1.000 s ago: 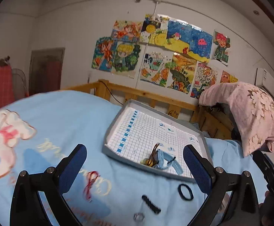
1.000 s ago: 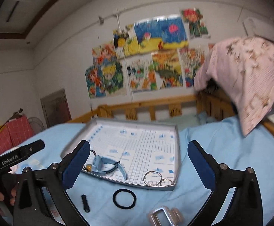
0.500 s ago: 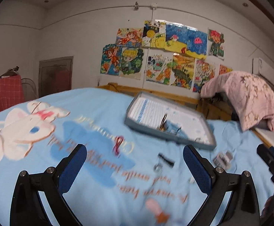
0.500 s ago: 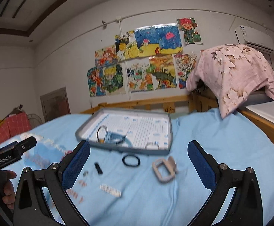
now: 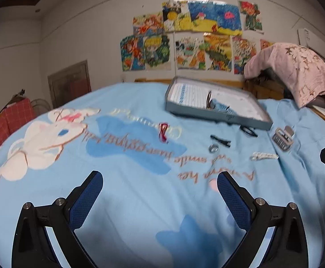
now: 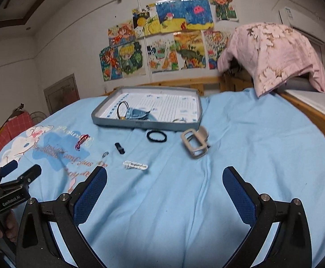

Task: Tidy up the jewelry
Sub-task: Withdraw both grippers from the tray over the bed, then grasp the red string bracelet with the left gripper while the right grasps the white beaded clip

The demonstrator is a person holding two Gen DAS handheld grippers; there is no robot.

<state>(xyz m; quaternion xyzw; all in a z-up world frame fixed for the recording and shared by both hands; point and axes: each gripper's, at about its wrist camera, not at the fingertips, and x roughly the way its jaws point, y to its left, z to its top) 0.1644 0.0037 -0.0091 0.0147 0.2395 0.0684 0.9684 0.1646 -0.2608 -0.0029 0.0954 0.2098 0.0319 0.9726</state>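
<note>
Light-blue bedspread [image 6: 240, 134], spread wide. Grey tray [image 6: 140, 124] at far side, already holding a blue clip and black loop. Before tray's near wall, loose: beige claw clip [image 6: 194, 144], black hair tie [image 6: 156, 136], white barrette [image 6: 135, 164], red cord [image 6: 82, 141], black clip [image 6: 119, 148], small ring [image 6: 105, 154]. Left gripper [image 5: 160, 197] and right gripper [image 6: 164, 193], well short of tray, jaws apart, empty. Step judged: between picks; next, reaching toward a loose piece. Tray contents blurred, partly hidden by wall.
</note>
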